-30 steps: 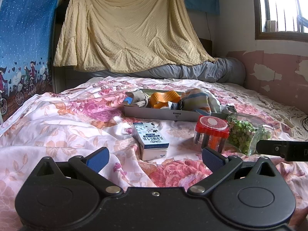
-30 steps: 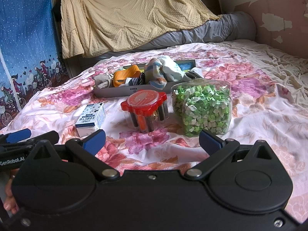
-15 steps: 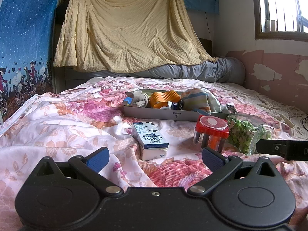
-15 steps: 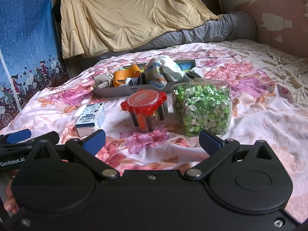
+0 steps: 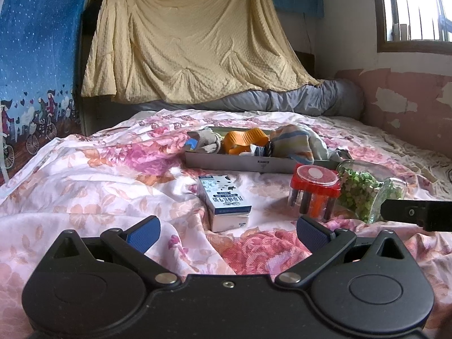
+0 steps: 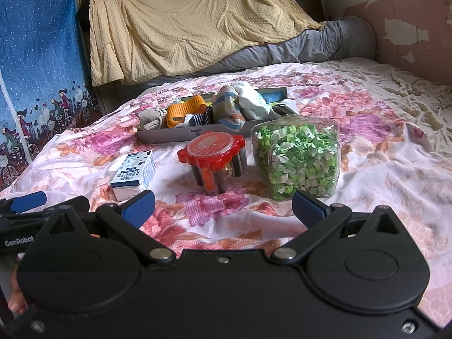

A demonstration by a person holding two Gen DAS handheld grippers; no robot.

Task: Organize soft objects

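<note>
A grey tray (image 5: 240, 164) (image 6: 175, 135) lies on the floral bed, holding a striped sock (image 5: 293, 144) (image 6: 228, 107), a grey sock (image 5: 206, 141) (image 6: 151, 118), an orange piece (image 5: 244, 140) (image 6: 185, 110) and a white cloth (image 6: 252, 100). My left gripper (image 5: 227, 233) hovers open and empty near the bed's front, just short of a milk carton (image 5: 224, 202) (image 6: 134, 173). My right gripper (image 6: 223, 207) is open and empty too, in front of a red-lidded tube holder (image 6: 216, 156) (image 5: 315, 190) and a clear jar of green paper stars (image 6: 296, 158) (image 5: 364, 190).
The floral sheet (image 5: 84, 180) is rumpled, with folds at the left. A grey rolled quilt (image 5: 296, 103) and a hanging yellow blanket (image 5: 183, 42) bound the far end. A peeling wall (image 5: 409, 104) runs along the right. The other gripper's finger (image 5: 415, 216) shows at the right edge.
</note>
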